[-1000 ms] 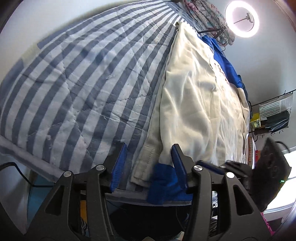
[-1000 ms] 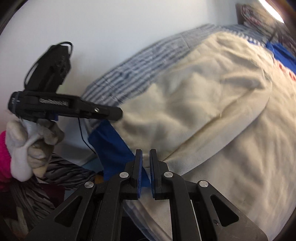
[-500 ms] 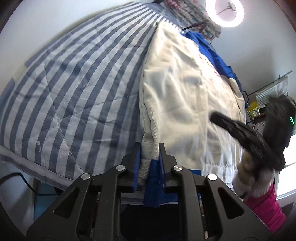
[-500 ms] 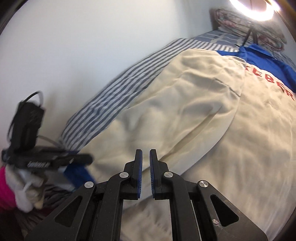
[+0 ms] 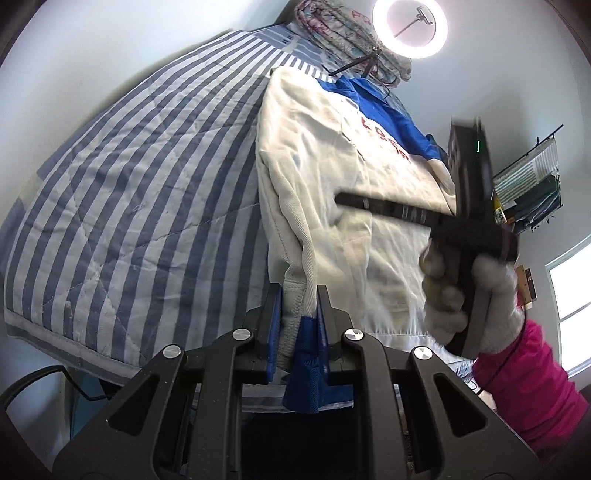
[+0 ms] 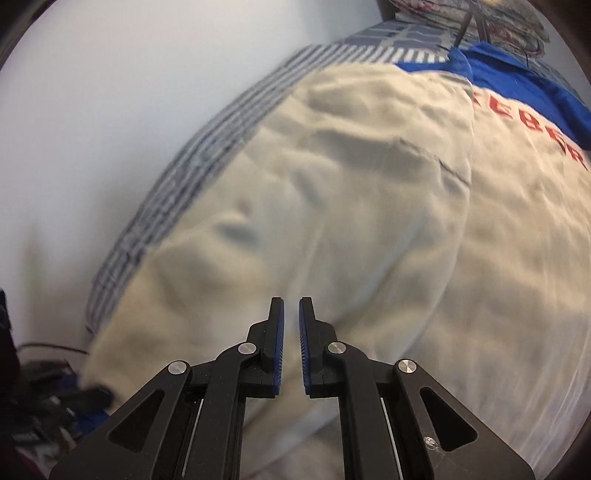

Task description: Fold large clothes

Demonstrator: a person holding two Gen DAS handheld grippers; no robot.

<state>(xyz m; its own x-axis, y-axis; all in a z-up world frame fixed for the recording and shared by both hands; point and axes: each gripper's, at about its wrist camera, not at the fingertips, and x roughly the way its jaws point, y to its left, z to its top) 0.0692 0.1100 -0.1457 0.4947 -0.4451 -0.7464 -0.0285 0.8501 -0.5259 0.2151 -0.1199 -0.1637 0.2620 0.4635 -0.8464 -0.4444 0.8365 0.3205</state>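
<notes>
A large cream sweatshirt [image 5: 332, 177] with blue shoulders and red lettering lies spread on a blue-and-white striped quilt [image 5: 129, 192]. My left gripper [image 5: 298, 295] is shut on its cream hem and blue cuff at the near bed edge. My right gripper [image 6: 291, 306] is shut and empty, hovering above the cream fabric [image 6: 351, 203]. It also shows in the left wrist view [image 5: 424, 218], held by a gloved hand over the garment's right side.
A ring light [image 5: 410, 27] on a stand and a folded floral blanket [image 5: 351, 44] sit at the bed's far end. A wire rack [image 5: 528, 184] with items hangs on the right wall. A window [image 5: 569, 291] is at right. Cables lie beside the bed [image 6: 48, 406].
My left gripper closed on the hem and cuff and lifted them. My right gripper rose from the bed edge and moved forward over the sweatshirt, still shut.
</notes>
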